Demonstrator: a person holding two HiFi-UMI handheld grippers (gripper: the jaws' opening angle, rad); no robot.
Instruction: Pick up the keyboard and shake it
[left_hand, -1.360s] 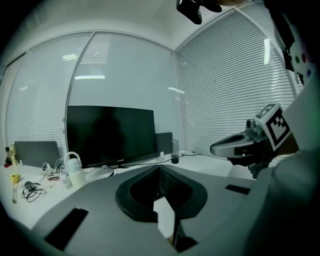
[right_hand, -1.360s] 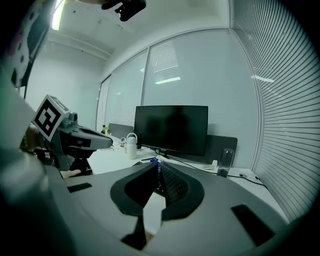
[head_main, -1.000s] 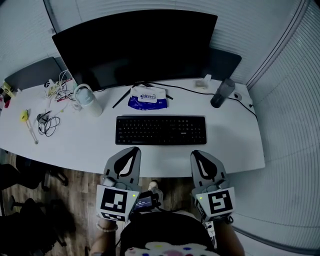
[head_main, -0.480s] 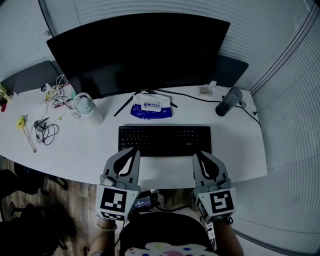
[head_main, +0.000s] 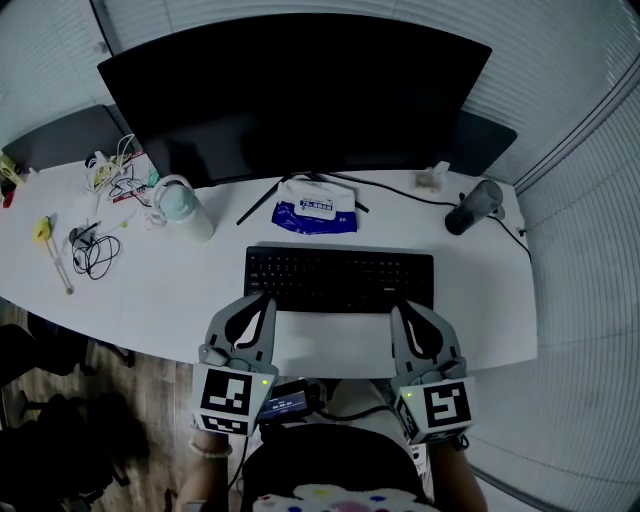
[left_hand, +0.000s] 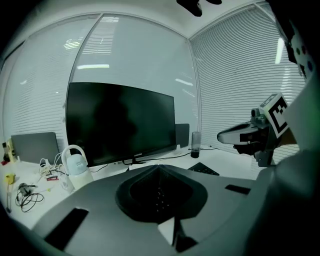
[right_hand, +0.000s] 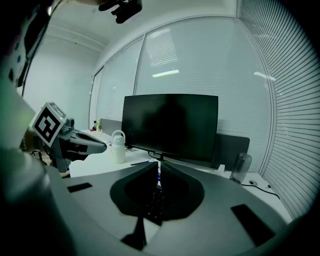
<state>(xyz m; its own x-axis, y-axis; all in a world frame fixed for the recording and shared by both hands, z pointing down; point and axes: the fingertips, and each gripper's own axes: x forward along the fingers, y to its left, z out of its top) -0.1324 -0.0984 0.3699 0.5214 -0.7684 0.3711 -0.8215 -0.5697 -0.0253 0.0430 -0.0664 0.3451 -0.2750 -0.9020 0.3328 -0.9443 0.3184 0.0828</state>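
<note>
at the near edge of the white desk (head_main: 150, 295), the black keyboard (head_main: 340, 279) lay flat in front of the monitor (head_main: 290, 100), not yet lifted. the left gripper (head_main: 267, 299) and the right gripper (head_main: 399, 309) sat at its two near corners, each with jaws pressed together and nothing between them; whether the tips touched it could not be told. the likeliest slip, by my judgement, was meeting the keyboard with jaws closed, which would shove it back toward the wipes pack (head_main: 318, 209) rather than take hold. a pinch on only the thin front lip, or uneven grips at the ends, could let it tilt or drop once shaken. a wide swing might clip the pale bottle (head_main: 187, 212) or the dark tumbler (head_main: 472, 208).
</note>
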